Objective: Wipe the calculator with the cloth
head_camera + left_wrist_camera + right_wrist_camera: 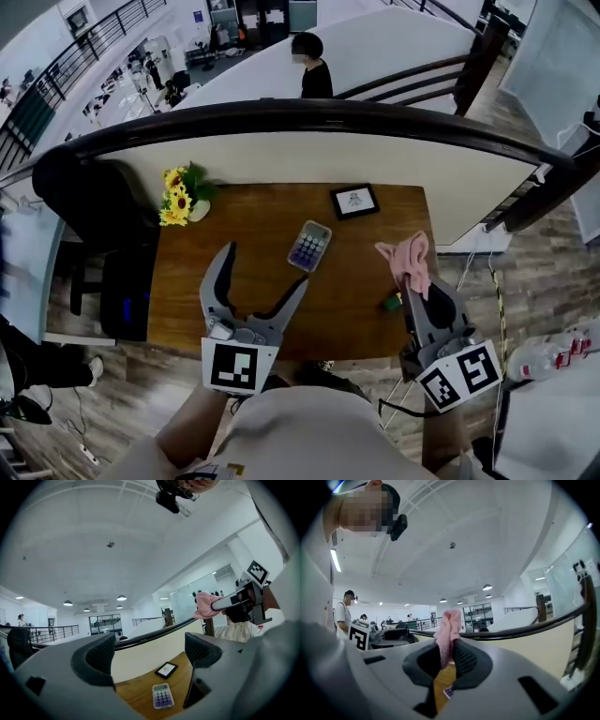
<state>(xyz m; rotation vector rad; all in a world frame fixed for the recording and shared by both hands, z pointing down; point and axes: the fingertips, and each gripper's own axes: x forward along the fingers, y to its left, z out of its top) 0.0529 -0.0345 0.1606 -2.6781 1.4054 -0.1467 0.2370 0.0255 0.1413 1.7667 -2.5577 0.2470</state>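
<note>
Pinching the cloth (409, 255) in the jaws of the right gripper (413, 284), left gripper (267, 265) jaws spread, empty; likely needing carrying toward nine o'clock onto the calculator (309, 246) next.

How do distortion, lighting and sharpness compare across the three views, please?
Head view: heavy fisheye bows the railing into an arc; the wooden table is evenly lit and the calculator is sharp. Left gripper view: black vignette at the corners, close jaws soft, calculator beyond them clear. Right gripper view: bright white ceiling, pink cloth slightly blurred, a mosaic patch upper left.
</note>
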